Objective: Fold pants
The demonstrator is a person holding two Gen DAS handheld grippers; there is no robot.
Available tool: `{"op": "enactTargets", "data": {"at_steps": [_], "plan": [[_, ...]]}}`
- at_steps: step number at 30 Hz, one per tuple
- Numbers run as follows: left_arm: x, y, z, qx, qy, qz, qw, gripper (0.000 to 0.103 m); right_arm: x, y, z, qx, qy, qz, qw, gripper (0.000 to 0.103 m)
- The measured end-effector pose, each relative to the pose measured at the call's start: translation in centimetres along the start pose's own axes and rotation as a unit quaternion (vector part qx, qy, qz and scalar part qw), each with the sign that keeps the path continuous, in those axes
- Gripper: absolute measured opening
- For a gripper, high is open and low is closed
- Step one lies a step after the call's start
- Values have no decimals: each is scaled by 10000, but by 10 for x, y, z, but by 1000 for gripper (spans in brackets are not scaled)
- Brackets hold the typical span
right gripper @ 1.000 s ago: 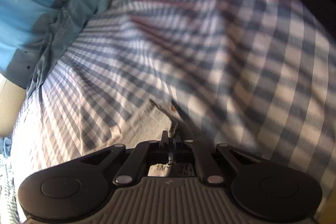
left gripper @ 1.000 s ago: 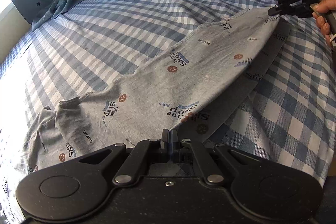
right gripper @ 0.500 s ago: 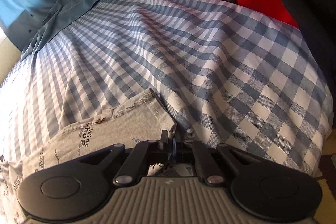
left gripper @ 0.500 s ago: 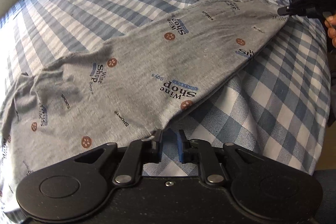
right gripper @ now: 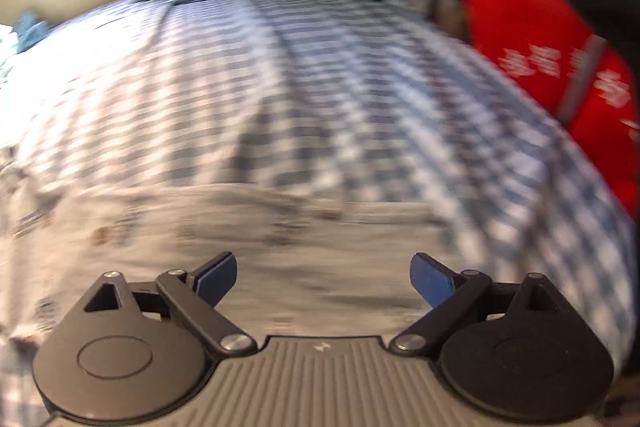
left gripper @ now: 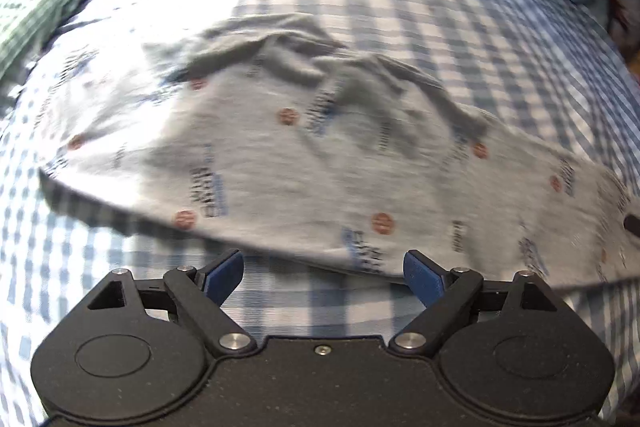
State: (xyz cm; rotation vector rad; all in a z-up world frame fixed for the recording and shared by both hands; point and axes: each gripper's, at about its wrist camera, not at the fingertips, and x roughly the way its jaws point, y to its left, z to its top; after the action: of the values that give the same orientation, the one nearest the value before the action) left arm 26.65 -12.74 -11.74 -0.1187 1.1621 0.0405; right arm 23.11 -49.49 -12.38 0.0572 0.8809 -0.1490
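- Left gripper [left gripper: 323, 277]: jaws have just been opening and stand wide apart, blue pads [left gripper: 224, 274] clear of any cloth; only checked sheet shows between them.
- Right gripper [right gripper: 324, 279]: jaws likewise have just been opening, spread wide, nothing pinched. Grey cloth lies beneath the gap, not pressed by either pad.
- Pants [left gripper: 304, 163]: grey knit with printed lettering and small reddish dots, lying across the middle of the left wrist frame on the blue checked bed sheet [left gripper: 460, 11]. Near edge sits just above the left pads. In the right wrist frame the pants fill the lower left, blurred.
- Upper edge of the pants, centre frame, is rumpled into ridges; the rest looks fairly flat. Judged: one fold laid down, more to go.
- Both views smeared, so fine edge alignment is hard to read.
- Risk: a fold made over the rumpled upper edge would trap creases.
- Risk: a grab through the soft sheet could pinch sheet along with pants and drag the lot.
- Risk: taking only the top layer would peel the fold open.
- Red fabric [right gripper: 560, 39] at right, well apart.
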Motion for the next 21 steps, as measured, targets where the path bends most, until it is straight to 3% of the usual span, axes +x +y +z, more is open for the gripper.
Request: {"op": "enactTargets", "data": {"at_steps": [6, 12, 15, 18, 21], "plan": [[-11, 97, 20, -627, -304, 853, 9939, 95, 20, 87, 10, -459, 341, 1298, 9899, 103], [-8, 193, 54, -832, -604, 1130, 9883, 99, 30, 160, 41, -654, 645, 2215, 9708, 103], [-1, 227, 77, -885, -714, 1082, 9876, 99, 43, 192, 68, -558, 807, 2571, 9614, 103], [14, 252, 95, -1010, -759, 778, 9889, 94, 54, 223, 92, -532, 779, 2523, 9630, 103], [33, 272, 110, -1094, -637, 391, 9912, 76, 67, 254, 107, -535, 721, 2583, 9619, 103]]}}
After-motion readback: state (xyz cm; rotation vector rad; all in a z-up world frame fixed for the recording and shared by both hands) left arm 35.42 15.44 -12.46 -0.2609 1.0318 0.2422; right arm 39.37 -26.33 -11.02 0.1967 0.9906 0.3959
